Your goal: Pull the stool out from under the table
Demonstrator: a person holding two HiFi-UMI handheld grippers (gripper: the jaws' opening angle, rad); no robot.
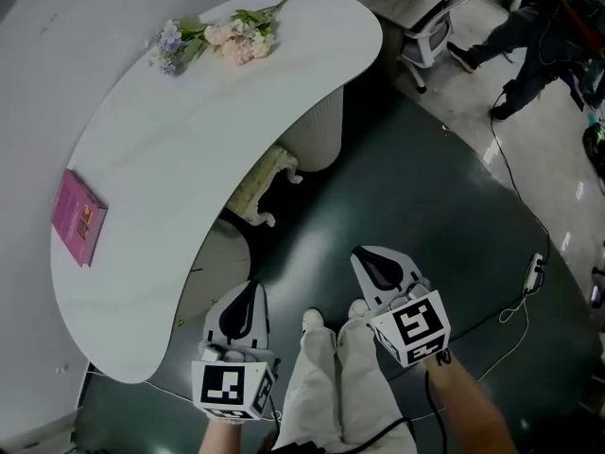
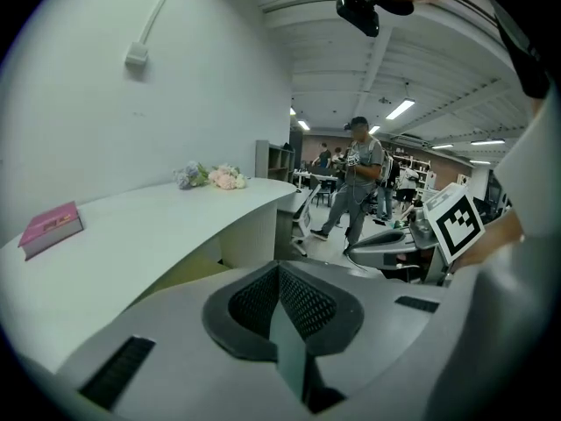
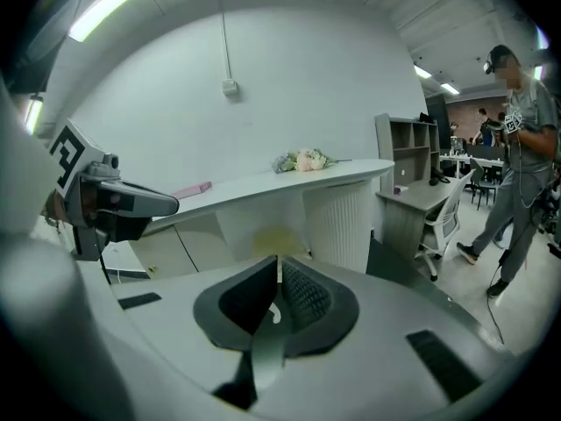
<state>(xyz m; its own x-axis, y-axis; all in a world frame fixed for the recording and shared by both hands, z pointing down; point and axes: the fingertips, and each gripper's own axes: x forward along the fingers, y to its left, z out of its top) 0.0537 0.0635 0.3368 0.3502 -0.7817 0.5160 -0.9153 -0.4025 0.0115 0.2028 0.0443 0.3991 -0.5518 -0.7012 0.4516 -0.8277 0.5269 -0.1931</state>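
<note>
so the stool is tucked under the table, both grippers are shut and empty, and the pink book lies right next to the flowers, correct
Not the book: the head view shows the pink book near one end of the table and the flowers at the far end, well apart. The rest holds.

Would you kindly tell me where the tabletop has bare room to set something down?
The table is bare across its broad middle, between the pink book and the flowers, and at its near end past the book. Only the flowers' end is crowded.
</note>
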